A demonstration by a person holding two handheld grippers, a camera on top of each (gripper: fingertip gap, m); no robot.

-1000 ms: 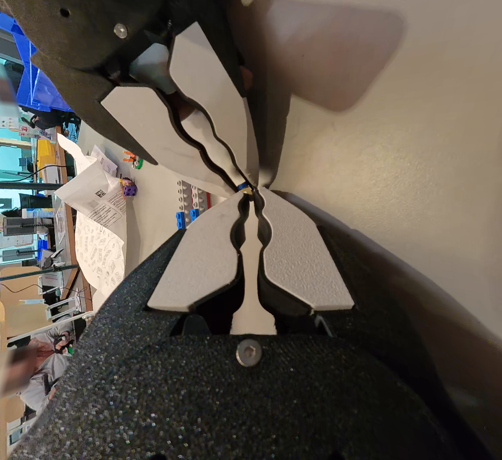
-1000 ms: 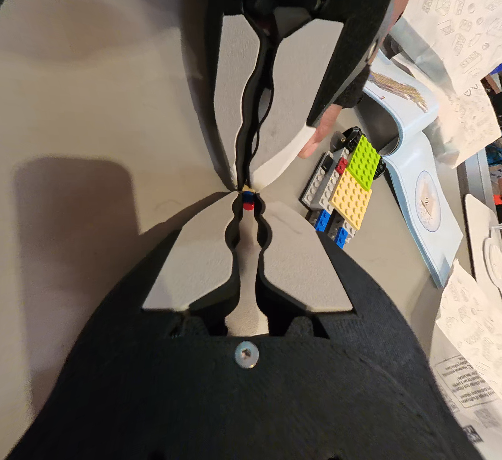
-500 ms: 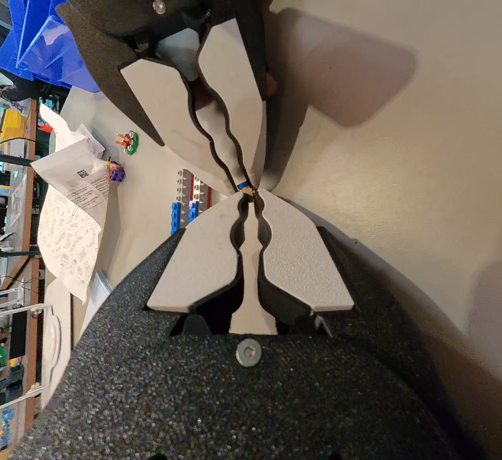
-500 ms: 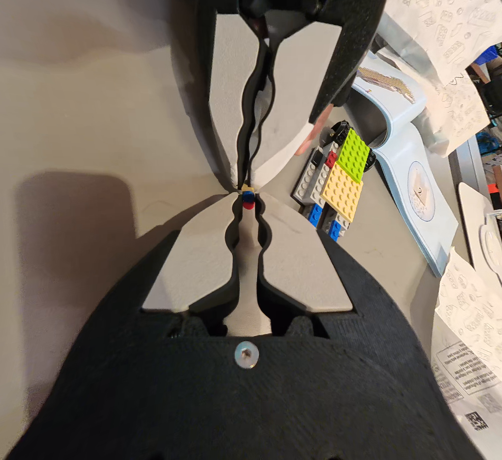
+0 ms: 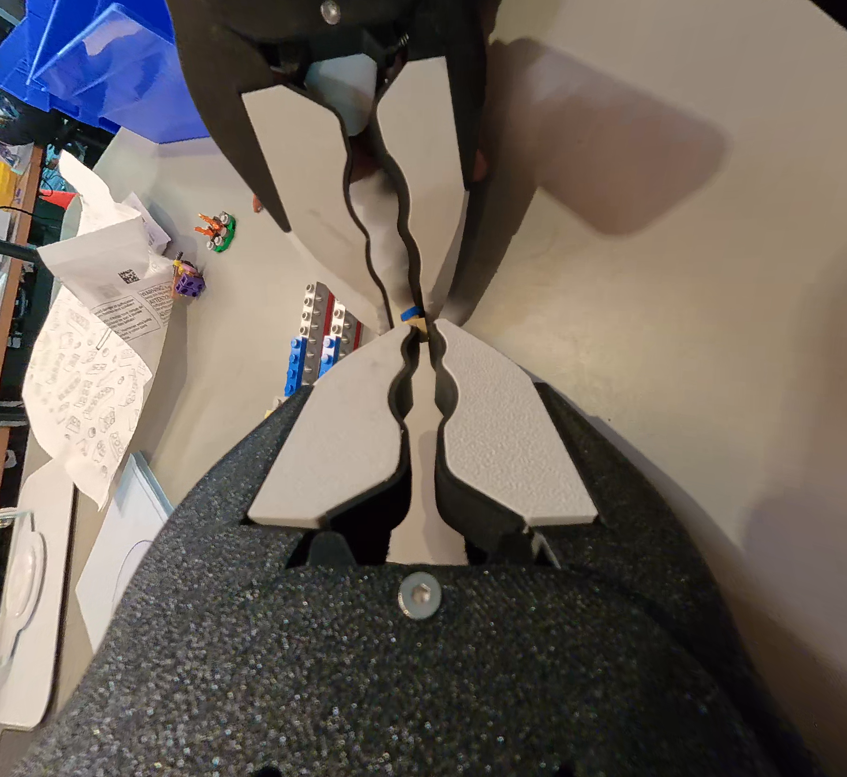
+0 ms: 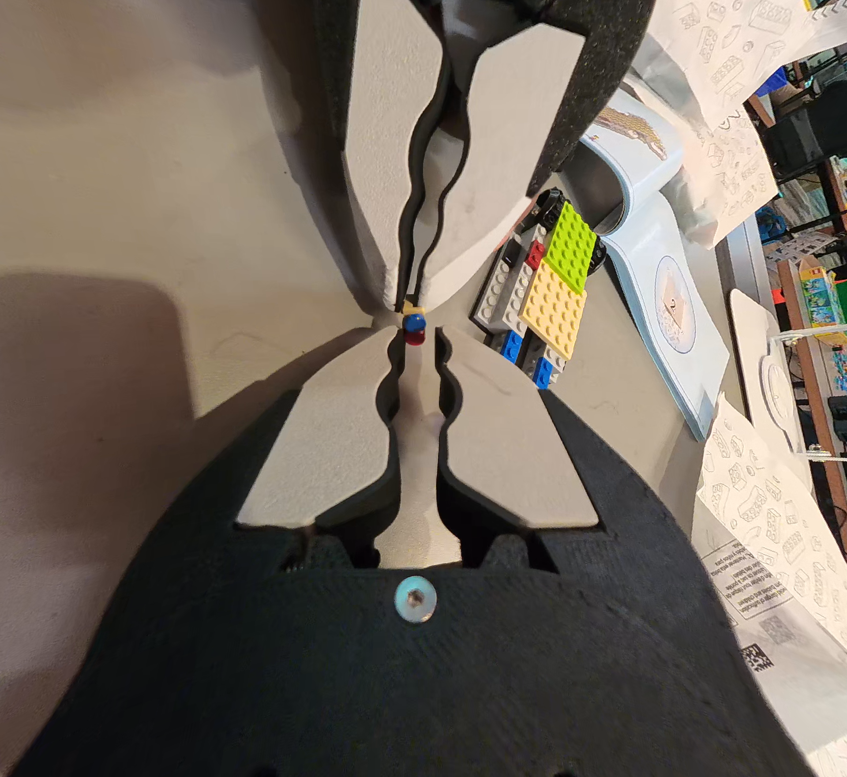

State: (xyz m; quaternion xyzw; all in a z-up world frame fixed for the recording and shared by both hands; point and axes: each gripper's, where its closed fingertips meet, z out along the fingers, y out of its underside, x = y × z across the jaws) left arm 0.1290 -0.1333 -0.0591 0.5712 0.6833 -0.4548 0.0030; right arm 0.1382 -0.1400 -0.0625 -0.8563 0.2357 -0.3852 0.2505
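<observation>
Right claw (image 6: 419, 333) has released the stud stack (image 6: 414, 327); left claw (image 5: 421, 329) still pinches it

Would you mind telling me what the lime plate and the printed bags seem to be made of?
Lime plate: apparently hard moulded plastic, with regular studs and a slight sheen. Printed bags: probably thin paper, matte, creased and crumpled.
</observation>
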